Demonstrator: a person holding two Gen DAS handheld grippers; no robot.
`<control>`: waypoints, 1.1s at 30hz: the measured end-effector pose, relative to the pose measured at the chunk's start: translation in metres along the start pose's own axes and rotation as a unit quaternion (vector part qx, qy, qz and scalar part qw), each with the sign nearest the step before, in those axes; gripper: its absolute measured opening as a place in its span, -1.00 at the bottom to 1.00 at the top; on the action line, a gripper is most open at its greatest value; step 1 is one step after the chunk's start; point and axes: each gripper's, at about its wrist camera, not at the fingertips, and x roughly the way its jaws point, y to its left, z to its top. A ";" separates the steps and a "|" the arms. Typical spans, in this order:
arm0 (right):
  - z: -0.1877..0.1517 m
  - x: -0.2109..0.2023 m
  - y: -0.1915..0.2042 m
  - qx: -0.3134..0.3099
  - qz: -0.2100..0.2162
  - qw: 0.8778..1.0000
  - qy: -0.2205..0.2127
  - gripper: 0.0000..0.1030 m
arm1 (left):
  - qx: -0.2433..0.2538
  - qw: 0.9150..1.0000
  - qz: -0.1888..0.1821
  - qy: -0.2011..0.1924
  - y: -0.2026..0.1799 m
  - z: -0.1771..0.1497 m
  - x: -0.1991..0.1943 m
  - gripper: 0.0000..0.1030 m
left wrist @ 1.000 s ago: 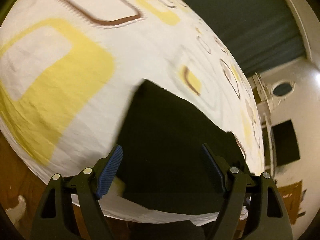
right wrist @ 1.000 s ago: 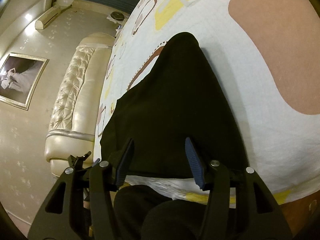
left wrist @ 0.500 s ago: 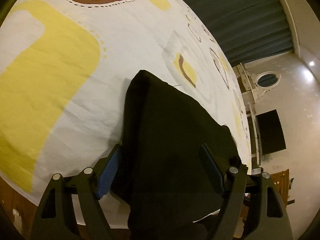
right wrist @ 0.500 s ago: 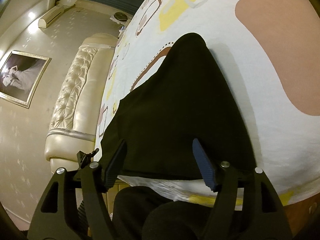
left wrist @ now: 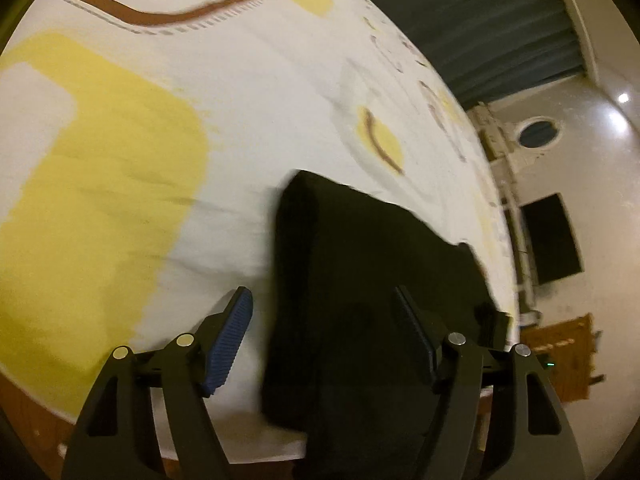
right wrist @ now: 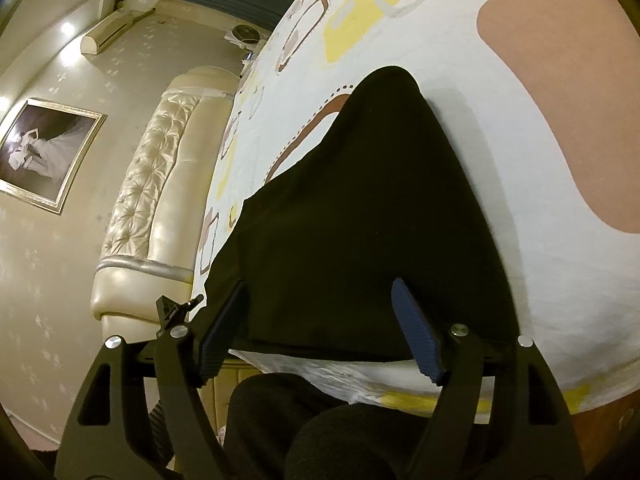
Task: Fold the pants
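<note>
Black pants (left wrist: 372,280) lie folded on the patterned bedsheet (left wrist: 248,112), near the bed's front edge. My left gripper (left wrist: 324,320) hovers over their left fold. Its jaws are closing, the left pad (left wrist: 230,344) over bare sheet and the right finger over the cloth; neither presses on it. In the right wrist view the pants (right wrist: 360,220) spread away as a dark wedge. My right gripper (right wrist: 320,312) straddles their near hem with opening jaws, the pads clear of the cloth.
A padded cream headboard (right wrist: 160,184) and a framed picture (right wrist: 44,152) stand left of the bed. Dark curtains (left wrist: 460,20) and a wall screen (left wrist: 552,236) lie beyond it. The person's dark-clad legs (right wrist: 328,432) are at the bed edge, below the right gripper.
The left gripper shifted left and lower, so its left pad now sits over sheet beside the pants' fold, with slightly narrower jaws. The right gripper stayed put while its jaws spread wider.
</note>
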 end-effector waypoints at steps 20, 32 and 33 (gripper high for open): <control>-0.001 0.005 0.011 -0.025 -0.004 1.000 -0.004 0.80 | 0.035 0.999 0.029 0.003 -0.077 -0.011 0.007 -0.71; -0.002 0.007 0.016 -0.035 -0.008 0.999 -0.006 0.87 | 0.108 0.994 0.025 -0.011 -0.194 -0.012 -0.014 -0.72; -0.002 0.007 0.016 -0.035 -0.008 0.999 -0.006 0.87 | 0.114 0.993 0.019 -0.010 -0.203 -0.013 -0.015 -0.72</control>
